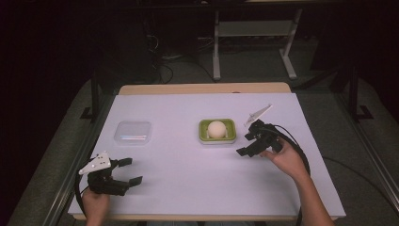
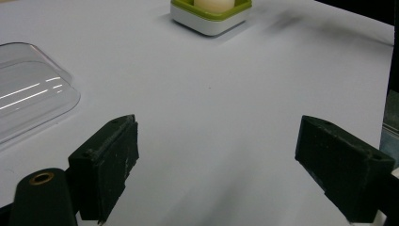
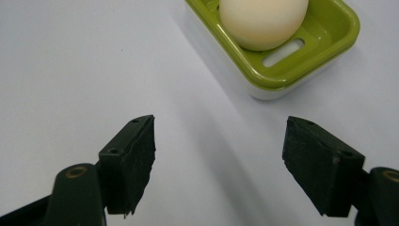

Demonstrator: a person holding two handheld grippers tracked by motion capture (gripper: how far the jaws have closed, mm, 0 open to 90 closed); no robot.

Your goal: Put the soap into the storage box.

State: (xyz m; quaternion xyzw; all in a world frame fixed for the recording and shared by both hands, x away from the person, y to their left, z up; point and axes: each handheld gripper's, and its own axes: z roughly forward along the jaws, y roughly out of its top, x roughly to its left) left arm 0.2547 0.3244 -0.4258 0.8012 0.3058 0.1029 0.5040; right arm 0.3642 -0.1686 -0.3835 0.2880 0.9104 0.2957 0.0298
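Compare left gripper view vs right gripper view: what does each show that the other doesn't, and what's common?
Left gripper view alone: the clear plastic lid lying flat at its left edge, apart from the dish.

Right gripper view alone: the slots in the green tray insert, seen close up beside the egg.

Both: the green-and-white dish with the pale egg sitting in it, the white table cover, and each camera's own black jaws spread wide with nothing between them, left gripper and right gripper.

Pale ball [image 1: 217, 128] in green tray [image 1: 203, 133], clear lid [image 1: 133, 132] well apart.
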